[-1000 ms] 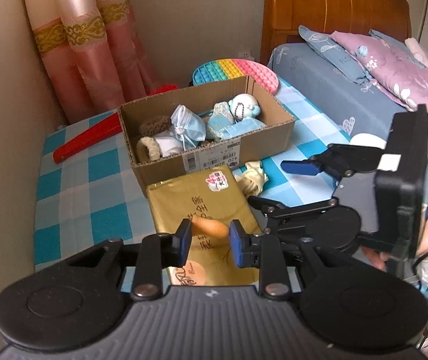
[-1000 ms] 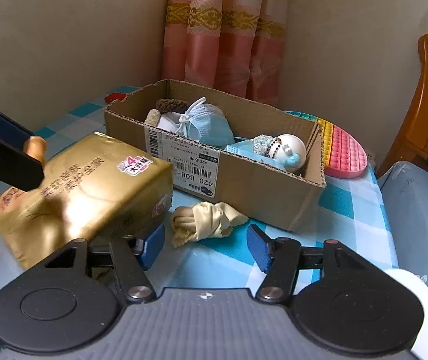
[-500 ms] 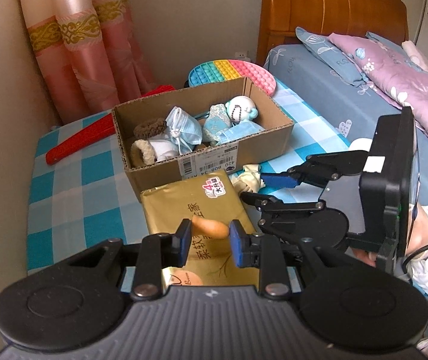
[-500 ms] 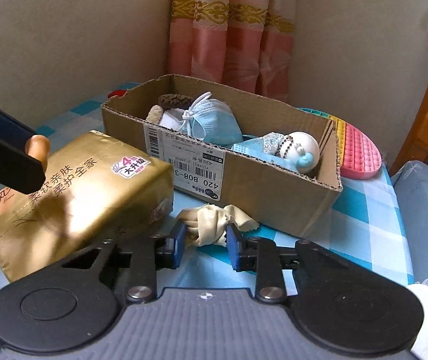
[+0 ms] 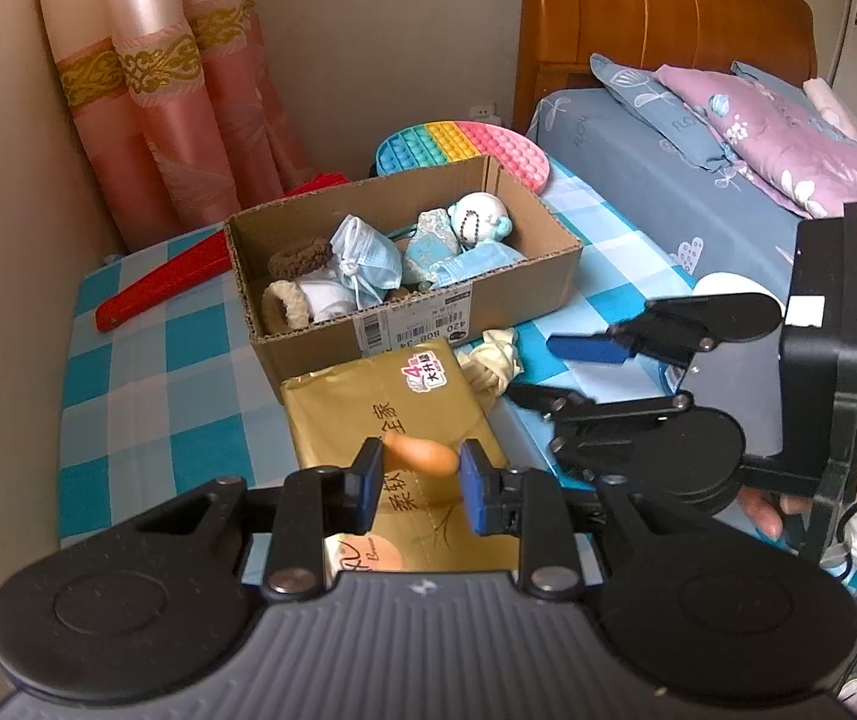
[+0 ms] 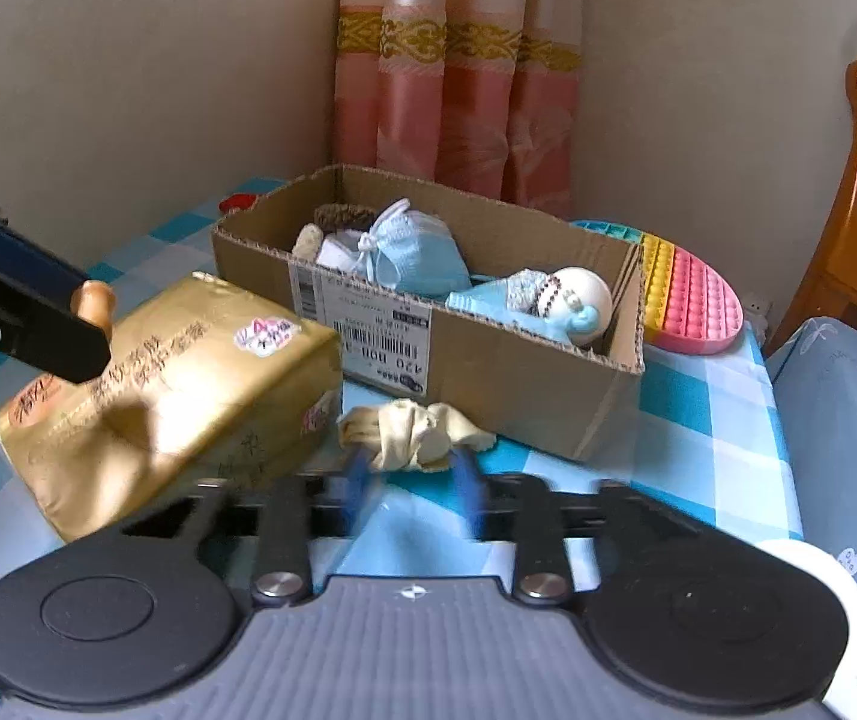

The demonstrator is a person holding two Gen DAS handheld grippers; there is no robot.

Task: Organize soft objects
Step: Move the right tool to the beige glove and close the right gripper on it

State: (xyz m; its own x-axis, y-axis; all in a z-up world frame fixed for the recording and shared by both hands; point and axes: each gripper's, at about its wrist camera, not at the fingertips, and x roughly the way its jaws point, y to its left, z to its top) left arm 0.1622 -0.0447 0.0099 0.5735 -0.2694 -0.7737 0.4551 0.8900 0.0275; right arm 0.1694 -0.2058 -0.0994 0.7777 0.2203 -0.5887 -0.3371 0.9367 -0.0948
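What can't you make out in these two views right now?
- Right claw: fingers smeared by motion blur in the right wrist view, so contact with the cream cloth is unclear.
- Orange object in the left claw: too small to identify.
- Red object: far end hidden behind the cardboard box, left wrist view.

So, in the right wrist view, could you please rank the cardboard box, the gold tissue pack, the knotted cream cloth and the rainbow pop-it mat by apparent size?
1. cardboard box
2. gold tissue pack, though it sits nearer the camera, so this is unsure
3. rainbow pop-it mat, partly hidden behind the box
4. knotted cream cloth
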